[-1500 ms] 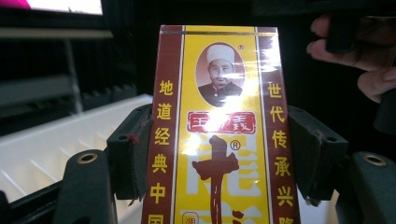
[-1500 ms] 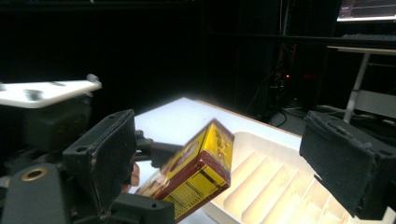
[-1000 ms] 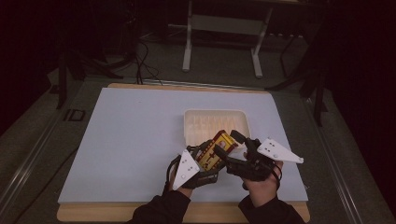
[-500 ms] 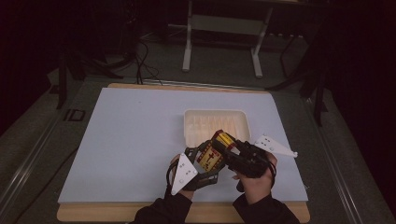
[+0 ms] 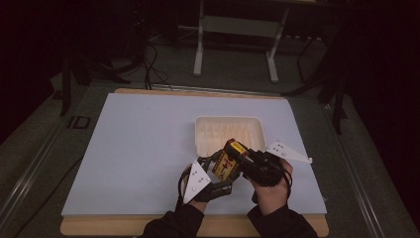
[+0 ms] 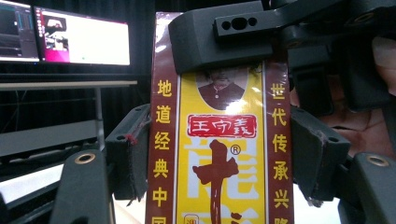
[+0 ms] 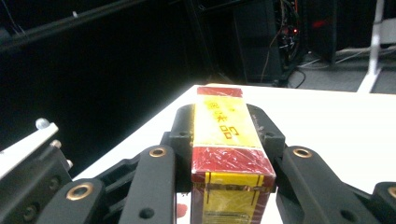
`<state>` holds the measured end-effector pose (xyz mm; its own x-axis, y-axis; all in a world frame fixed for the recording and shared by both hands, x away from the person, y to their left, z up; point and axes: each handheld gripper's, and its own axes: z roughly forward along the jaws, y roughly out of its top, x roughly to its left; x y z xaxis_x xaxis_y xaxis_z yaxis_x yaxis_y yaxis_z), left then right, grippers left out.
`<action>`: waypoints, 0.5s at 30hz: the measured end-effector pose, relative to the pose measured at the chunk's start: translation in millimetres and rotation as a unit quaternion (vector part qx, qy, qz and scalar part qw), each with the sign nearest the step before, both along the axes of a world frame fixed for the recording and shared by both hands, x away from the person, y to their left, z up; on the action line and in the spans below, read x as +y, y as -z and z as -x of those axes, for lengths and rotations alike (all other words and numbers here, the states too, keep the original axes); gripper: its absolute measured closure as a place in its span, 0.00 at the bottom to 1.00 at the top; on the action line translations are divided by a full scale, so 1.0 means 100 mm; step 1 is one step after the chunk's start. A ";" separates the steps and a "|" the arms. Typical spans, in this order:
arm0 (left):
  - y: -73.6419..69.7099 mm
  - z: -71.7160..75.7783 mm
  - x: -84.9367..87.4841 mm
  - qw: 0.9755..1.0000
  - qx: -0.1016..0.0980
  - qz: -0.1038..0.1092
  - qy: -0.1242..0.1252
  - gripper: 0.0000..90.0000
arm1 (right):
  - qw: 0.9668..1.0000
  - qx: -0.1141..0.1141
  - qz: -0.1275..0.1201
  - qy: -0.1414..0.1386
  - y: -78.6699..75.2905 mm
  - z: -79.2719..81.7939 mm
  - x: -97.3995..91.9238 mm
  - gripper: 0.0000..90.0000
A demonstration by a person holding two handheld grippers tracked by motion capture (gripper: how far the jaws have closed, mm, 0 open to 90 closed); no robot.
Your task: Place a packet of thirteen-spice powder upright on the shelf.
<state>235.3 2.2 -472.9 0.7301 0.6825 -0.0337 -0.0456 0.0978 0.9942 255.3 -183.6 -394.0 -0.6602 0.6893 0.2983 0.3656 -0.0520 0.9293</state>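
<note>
Dark workshop surrounds a pale blue-white mat on a wooden table [image 5: 89, 229], with metal stand legs on the floor beyond it. Near the mat's front edge, held off the surface between both tools, is a rectangular box [image 5: 229, 159] wrapped in glossy film, yellow with dark red borders. In the left gripper view its face carries a small portrait, a red label with the characters 王守義, a large brown 十 with an ® mark, and yellow columns of Chinese writing down each red border; the lower part is cut off by the frame. The left gripper [image 6: 218, 161] has its padded black jaws pressed against the box's two long sides. The right gripper [image 7: 229, 135] clamps the box near one end, jaws snug on both sides; in the right gripper view the end flap shows a red band and yellow panel, its print too blurred to read. Just behind the box lies a shallow white plastic tray [image 5: 203, 130] with a ribbed floor. Two lit monitors [image 6: 65, 37] glow in the left gripper view, their content unreadable.
</note>
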 end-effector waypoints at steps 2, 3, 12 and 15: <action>-0.02 0.00 0.00 1.000 0.001 -0.004 -0.002 0.32 | 1.000 -0.008 0.010 0.000 -0.02 0.00 0.02 0.75; -0.03 0.00 0.00 1.000 0.002 -0.006 -0.003 0.32 | 1.000 -0.011 0.014 0.000 -0.03 0.00 0.03 0.75; -0.09 -0.03 0.04 1.000 0.009 -0.013 -0.017 0.21 | 0.998 -0.046 0.040 0.007 -0.08 -0.01 0.11 0.75; -0.11 -0.02 0.08 0.999 0.015 -0.018 -0.024 0.17 | 0.998 -0.053 0.041 0.020 -0.13 -0.04 0.10 0.75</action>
